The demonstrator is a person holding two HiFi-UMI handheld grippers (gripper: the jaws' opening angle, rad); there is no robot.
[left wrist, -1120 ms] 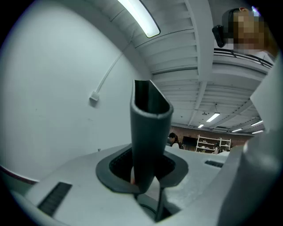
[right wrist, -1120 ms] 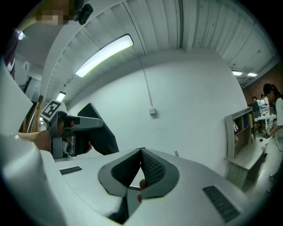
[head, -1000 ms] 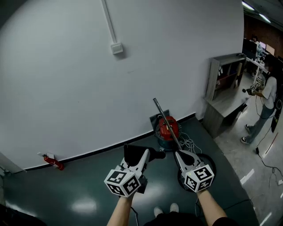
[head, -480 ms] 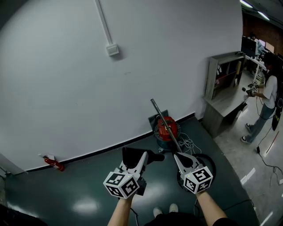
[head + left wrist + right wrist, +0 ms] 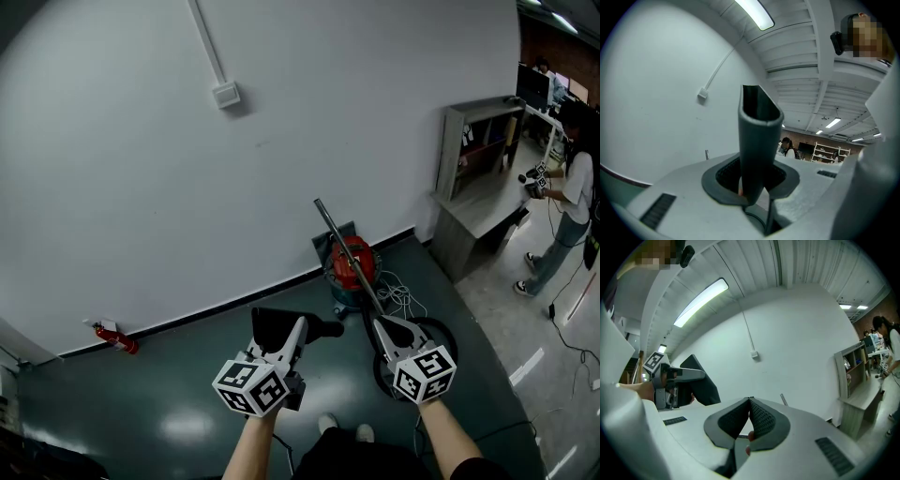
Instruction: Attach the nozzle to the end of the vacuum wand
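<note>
Left tongs [image 5: 751, 190]: half open, clamped on the upright dark grey plastic tube nozzle [image 5: 757, 136].
Right tongs [image 5: 750, 418]: pressed together, empty.
Silver metal vacuum wand [image 5: 342, 248]: ahead of right tongs, unheld.
Risk: the unsteadied wand may slide aside under the nozzle's push.

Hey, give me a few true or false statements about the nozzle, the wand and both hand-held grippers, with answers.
1. The left hand-held gripper grips the nozzle. True.
2. The right hand-held gripper has its jaws wide apart. False: they are shut together, with nothing between them.
3. The nozzle already sits on the wand. False: the wand's upper end is bare, and the nozzle is apart from it.
4. A red vacuum canister stands by the wall. True.
</note>
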